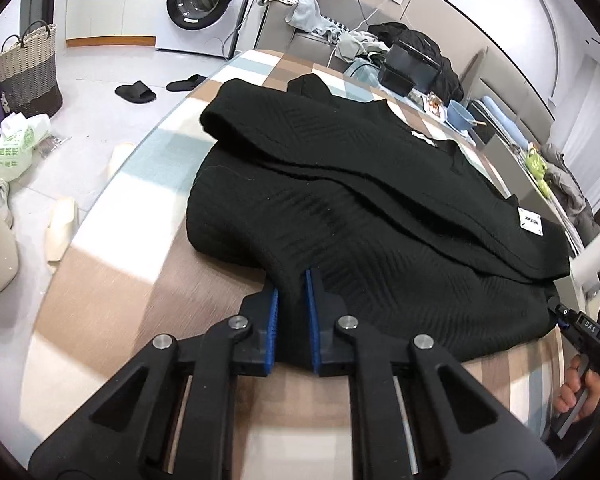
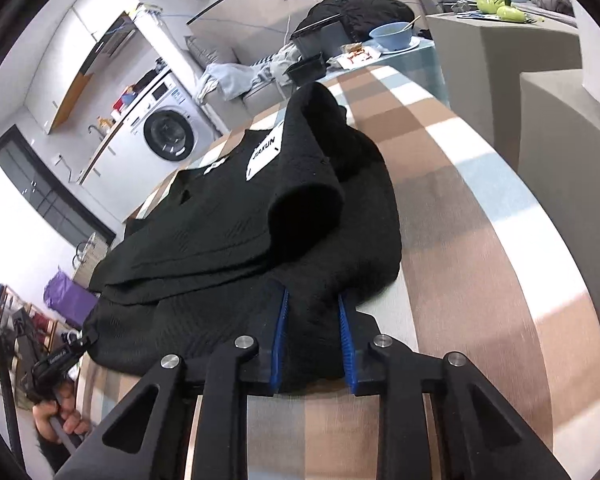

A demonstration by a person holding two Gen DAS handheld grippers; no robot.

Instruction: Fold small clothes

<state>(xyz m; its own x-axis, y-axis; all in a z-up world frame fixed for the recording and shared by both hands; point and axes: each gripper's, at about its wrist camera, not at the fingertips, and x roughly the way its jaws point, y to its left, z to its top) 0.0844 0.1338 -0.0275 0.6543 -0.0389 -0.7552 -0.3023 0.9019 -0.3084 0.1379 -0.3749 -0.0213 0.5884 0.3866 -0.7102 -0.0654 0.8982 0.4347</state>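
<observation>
Both tilt downward, the left gripper [image 1: 291,280] with its blue pads pinched close on the hem of the black sweater [image 1: 340,184], the right gripper [image 2: 314,300] clamped on a thicker bunch, each held by a hand [image 1: 580,392].

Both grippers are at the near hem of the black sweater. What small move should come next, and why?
Probably lift the hem and carry it toward the collar. The left gripper and right gripper each pinch the black sweater, whose sleeves already lie folded across its body.
</observation>
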